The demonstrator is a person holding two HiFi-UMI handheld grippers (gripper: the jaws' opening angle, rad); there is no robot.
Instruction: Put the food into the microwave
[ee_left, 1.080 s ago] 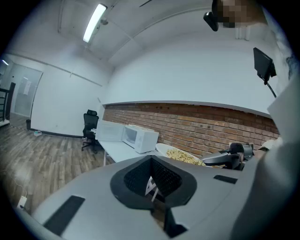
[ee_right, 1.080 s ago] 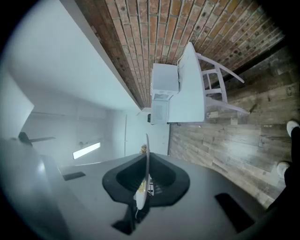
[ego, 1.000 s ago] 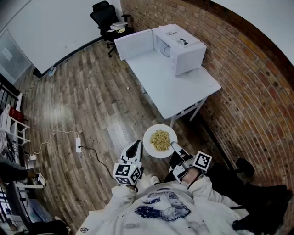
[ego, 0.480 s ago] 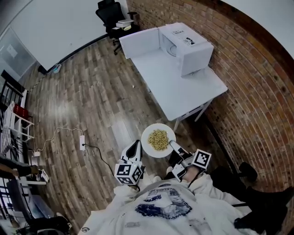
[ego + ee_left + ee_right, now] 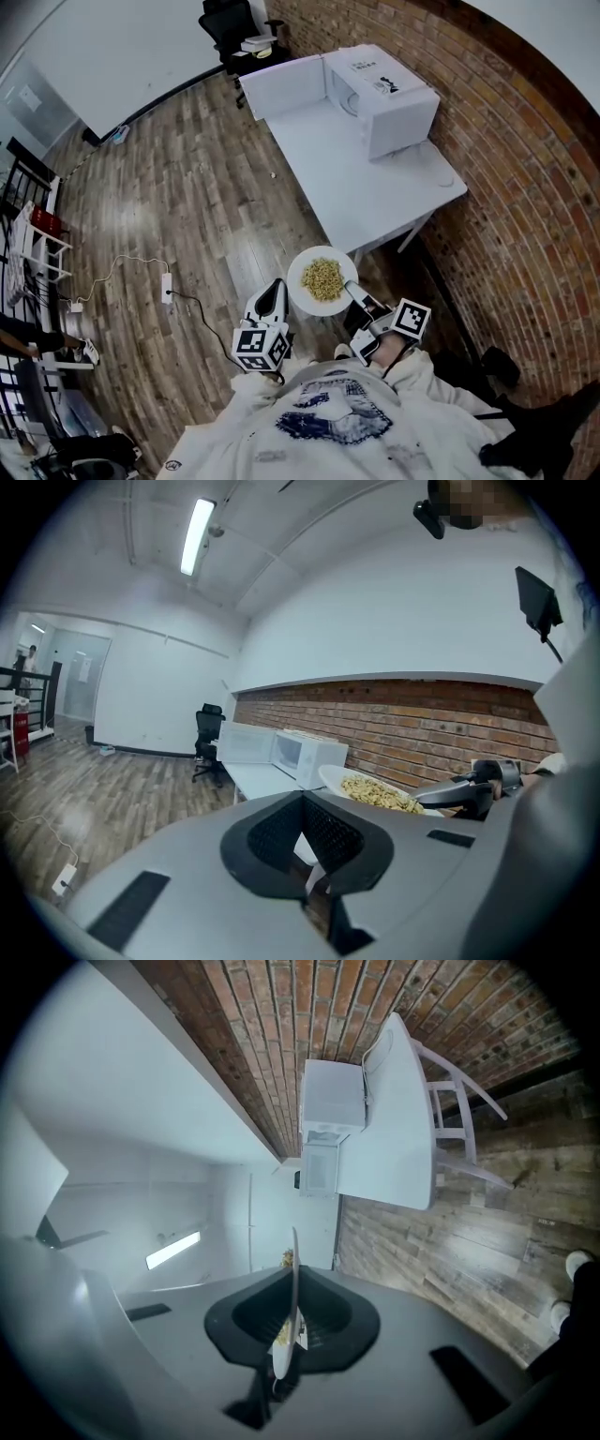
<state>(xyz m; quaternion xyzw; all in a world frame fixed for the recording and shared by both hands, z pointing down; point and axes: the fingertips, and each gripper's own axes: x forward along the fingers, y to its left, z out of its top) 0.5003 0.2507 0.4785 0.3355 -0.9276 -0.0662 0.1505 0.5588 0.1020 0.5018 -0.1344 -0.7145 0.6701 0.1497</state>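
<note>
A white plate (image 5: 323, 281) heaped with yellow food (image 5: 322, 277) is held over the wooden floor, just short of the white table's (image 5: 356, 178) near corner. My right gripper (image 5: 352, 292) is shut on the plate's right rim. In the right gripper view the plate (image 5: 293, 1279) stands edge-on between the jaws of the right gripper (image 5: 281, 1368). My left gripper (image 5: 275, 292) is shut and empty, just left of the plate without touching it. The white microwave (image 5: 380, 89) sits at the table's far end with its door (image 5: 281, 86) swung open. The left gripper view shows the plate (image 5: 375, 794) and the microwave (image 5: 309, 754) ahead.
A brick wall (image 5: 506, 169) runs along the table's right side. A black office chair (image 5: 230, 19) stands beyond the table. A power strip (image 5: 166, 287) with its cable lies on the floor to the left. Shelving (image 5: 33, 234) lines the left edge.
Both grippers and the plate have moved a little closer to the table's near corner. The grip on the plate is unchanged.
</note>
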